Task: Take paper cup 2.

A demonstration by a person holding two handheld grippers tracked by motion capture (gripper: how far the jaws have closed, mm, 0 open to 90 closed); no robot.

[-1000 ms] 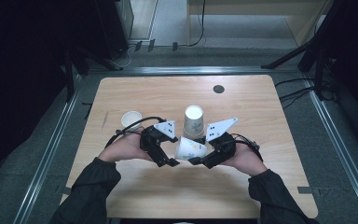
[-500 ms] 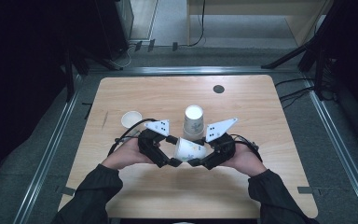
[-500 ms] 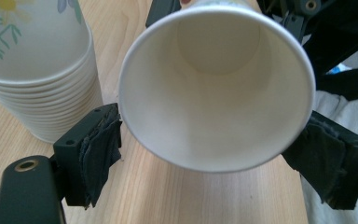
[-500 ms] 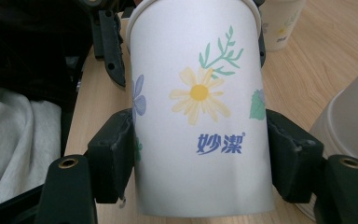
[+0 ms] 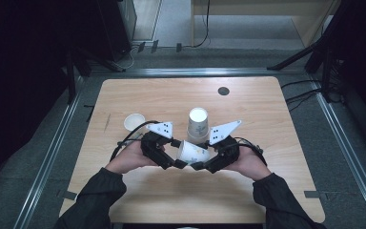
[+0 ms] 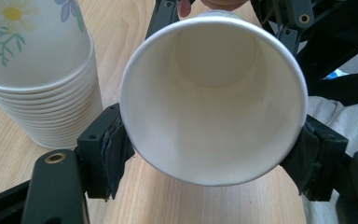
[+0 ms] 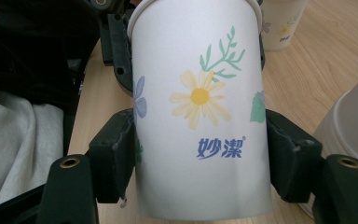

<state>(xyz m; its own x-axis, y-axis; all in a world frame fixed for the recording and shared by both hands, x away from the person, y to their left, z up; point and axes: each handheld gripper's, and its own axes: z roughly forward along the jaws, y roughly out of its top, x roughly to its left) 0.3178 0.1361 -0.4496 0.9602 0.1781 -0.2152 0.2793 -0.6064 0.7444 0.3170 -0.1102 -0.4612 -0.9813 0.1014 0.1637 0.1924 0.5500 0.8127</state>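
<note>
Two grippers meet over the near half of the table (image 5: 276, 191), sharing one paper cup (image 5: 193, 152) that lies on its side between them. The left gripper (image 6: 213, 158) has just been closing, and its pads now sit against the cup's rim, mouth facing it. The right gripper (image 7: 200, 161) is clamped across the cup's flowered wall. Just beyond both stands the cup stack (image 5: 198, 125), perhaps touching the held cup; a small lone cup (image 5: 134, 121) sits beyond the left gripper. Bare wood stretches outward to both side edges.
</note>
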